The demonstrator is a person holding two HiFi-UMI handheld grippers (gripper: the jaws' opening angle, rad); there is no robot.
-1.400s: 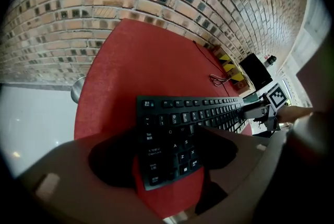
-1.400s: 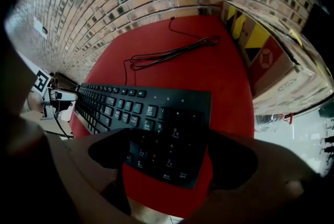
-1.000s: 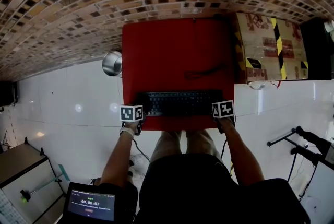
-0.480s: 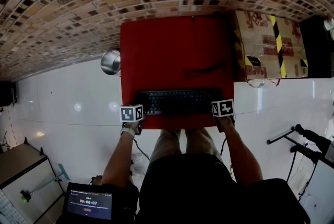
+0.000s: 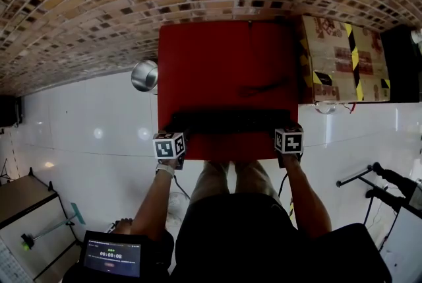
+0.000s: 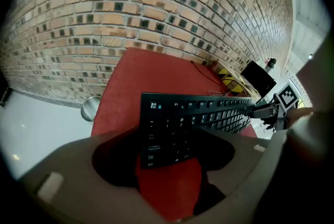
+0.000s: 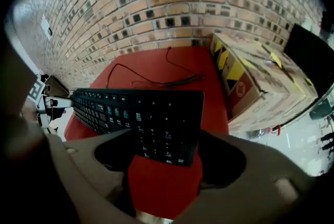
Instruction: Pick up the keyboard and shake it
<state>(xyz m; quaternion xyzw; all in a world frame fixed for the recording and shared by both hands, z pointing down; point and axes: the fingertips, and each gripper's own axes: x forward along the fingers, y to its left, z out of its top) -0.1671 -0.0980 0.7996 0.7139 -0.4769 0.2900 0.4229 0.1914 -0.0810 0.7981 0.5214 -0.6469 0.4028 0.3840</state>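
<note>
Both forearms reach forward, the left tool [image 5: 175, 138] clamped on the black keyboard's [image 5: 227, 121] left end and the right tool's [image 5: 285, 132] jaws closing on its right end, the keyboard spanning between them near the red tabletop's [image 5: 224, 57] 6 o'clock edge, bare surface toward 12 o'clock, a cardboard box [image 5: 343, 57] at 3 o'clock.

Left claw [image 6: 167, 149] clamped on keyboard [image 6: 201, 115] end, right claw [image 7: 166, 154] closing around other end, forearms [image 5: 153, 201] reaching forward
</note>
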